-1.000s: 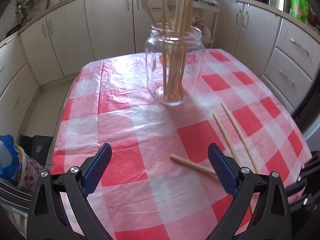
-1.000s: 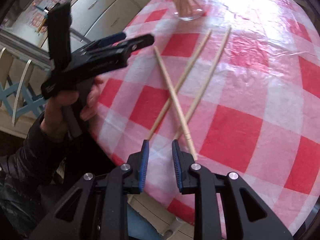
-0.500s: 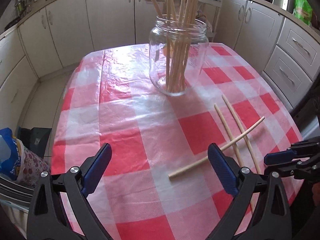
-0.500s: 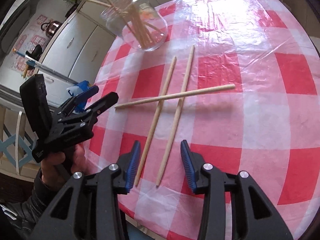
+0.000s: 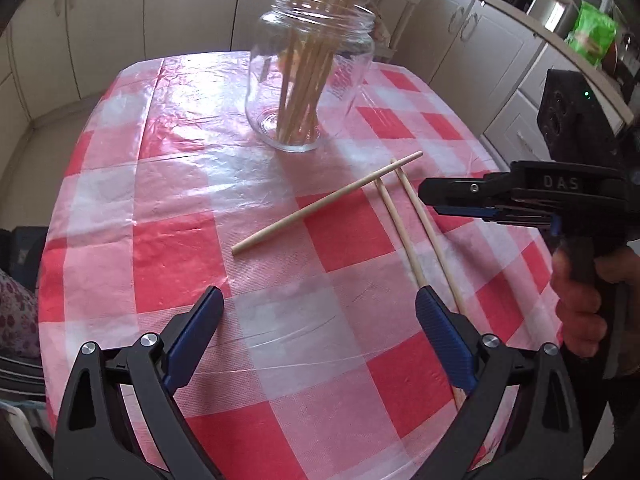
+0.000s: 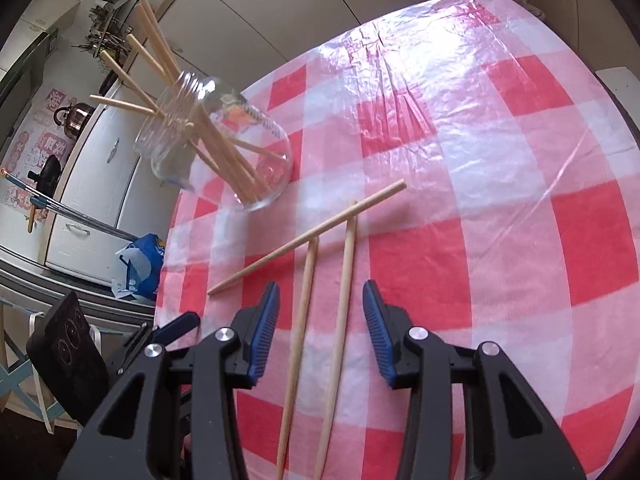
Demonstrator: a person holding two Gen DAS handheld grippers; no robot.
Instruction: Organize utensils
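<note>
A glass jar [image 5: 308, 80] [image 6: 220, 152] with several wooden chopsticks in it stands at the far side of the red-and-white checked tablecloth [image 5: 168, 208]. Three loose chopsticks lie in front of it. One chopstick [image 5: 326, 203] [image 6: 308, 238] lies slantwise across the far tips of two near-parallel chopsticks [image 5: 400, 236] [image 6: 340, 320]. My right gripper [image 6: 320, 286] [image 5: 428, 200] is open, low over the parallel pair, which runs between its fingers untouched. My left gripper [image 5: 318, 296] is open and empty, and its right finger [image 5: 440, 332] covers part of the pair.
Pale kitchen cabinets [image 5: 492, 52] ring the table. A hand [image 5: 580, 300] holds the right gripper at the table's right edge. A blue bag [image 6: 140, 268] sits on the floor past the left edge. A green packet [image 5: 588, 36] lies on the counter.
The right gripper's jaws have widened and it has swung round over the two parallel chopsticks. The third chopstick has turned to lie across their far tips. The left gripper has tilted a little.
</note>
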